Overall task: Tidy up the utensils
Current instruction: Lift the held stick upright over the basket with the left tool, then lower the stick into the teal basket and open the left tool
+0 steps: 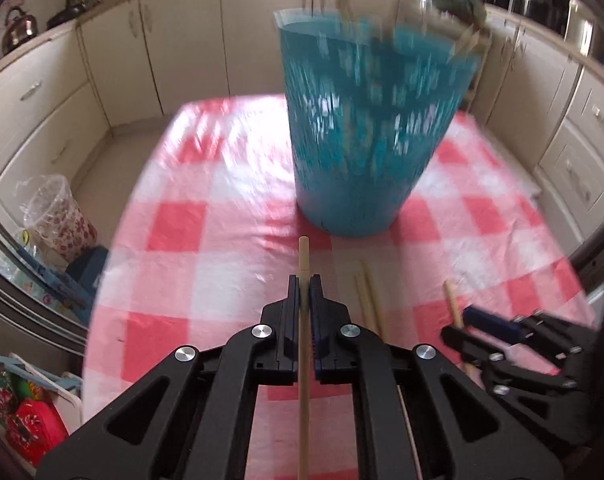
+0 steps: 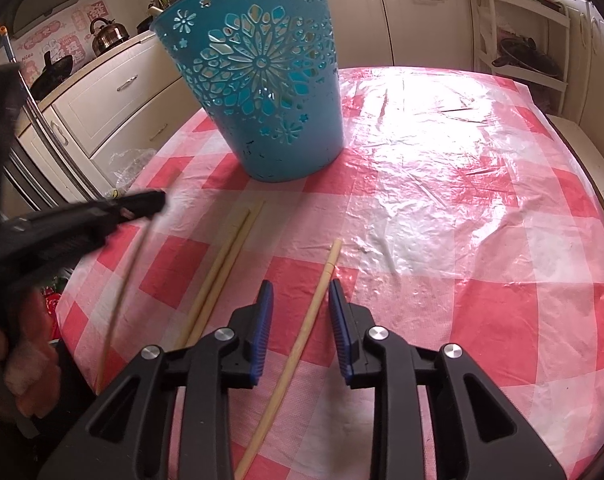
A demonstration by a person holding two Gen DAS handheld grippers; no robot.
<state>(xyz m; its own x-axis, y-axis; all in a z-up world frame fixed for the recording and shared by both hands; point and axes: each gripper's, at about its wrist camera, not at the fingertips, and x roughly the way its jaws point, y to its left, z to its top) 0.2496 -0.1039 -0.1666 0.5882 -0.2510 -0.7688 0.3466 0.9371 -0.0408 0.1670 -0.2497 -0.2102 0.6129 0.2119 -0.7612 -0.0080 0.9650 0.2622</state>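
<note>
A blue cut-out basket [image 2: 269, 92] stands on the red-and-white checked table [image 2: 482, 208]; it is blurred in the left wrist view [image 1: 366, 128]. My left gripper [image 1: 304, 284] is shut on a wooden chopstick [image 1: 304, 264], held above the table; it shows blurred in the right wrist view [image 2: 141, 204]. My right gripper [image 2: 299, 292] is open, its jaws on either side of a single chopstick [image 2: 297, 344] lying on the cloth. A pair of chopsticks [image 2: 221, 268] lies just left of it, also visible in the left wrist view [image 1: 368, 296].
Cream kitchen cabinets [image 1: 149, 48] surround the table. A kettle [image 2: 107, 34] sits on the counter at left. A floral bin with a plastic liner [image 1: 59, 212] and bags stand on the floor at left. A white rack [image 2: 530, 40] stands at back right.
</note>
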